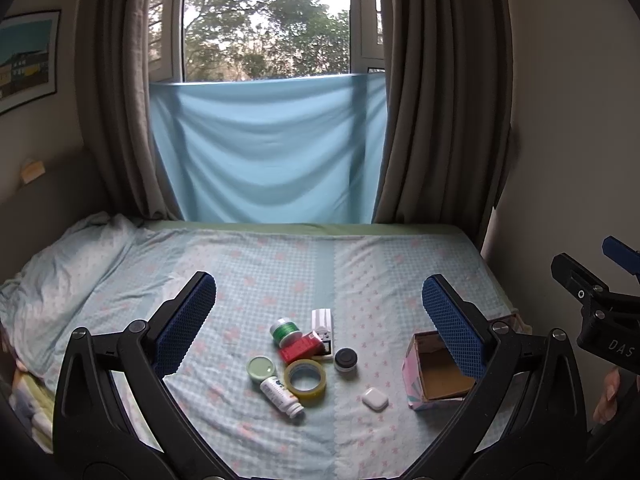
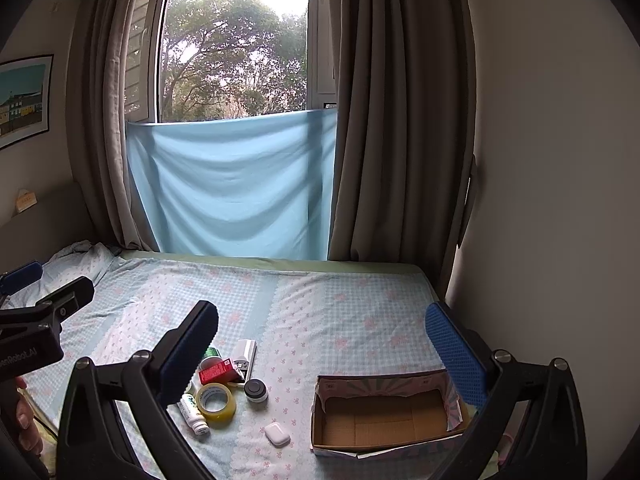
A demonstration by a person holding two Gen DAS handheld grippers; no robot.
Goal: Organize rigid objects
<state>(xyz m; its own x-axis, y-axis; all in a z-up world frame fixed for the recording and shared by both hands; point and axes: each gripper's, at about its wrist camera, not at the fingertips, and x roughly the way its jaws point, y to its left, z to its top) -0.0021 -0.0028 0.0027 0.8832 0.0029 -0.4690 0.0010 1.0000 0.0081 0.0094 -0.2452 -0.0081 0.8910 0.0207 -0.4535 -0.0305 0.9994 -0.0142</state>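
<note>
A cluster of small objects lies on the bed: a yellow tape roll (image 1: 306, 377) (image 2: 216, 399), a white bottle (image 1: 281, 396) (image 2: 192, 412), a red box (image 1: 301, 347) (image 2: 219, 371), a green-capped jar (image 1: 285, 331), a pale green lid (image 1: 261, 369), a black-lidded jar (image 1: 345, 360) (image 2: 255, 390), a striped box (image 1: 323, 324) (image 2: 245, 354) and a white earbud case (image 1: 375, 399) (image 2: 277, 434). An open empty cardboard box (image 1: 436, 372) (image 2: 384, 416) sits to their right. My left gripper (image 1: 320, 320) and right gripper (image 2: 322, 344) are open, empty, above the bed.
The bed (image 1: 280, 264) has a checked sheet and a pillow (image 1: 60, 280) at the left. A blue cloth (image 1: 268, 152) and curtains hang at the window behind. A wall (image 2: 560, 160) borders the bed on the right.
</note>
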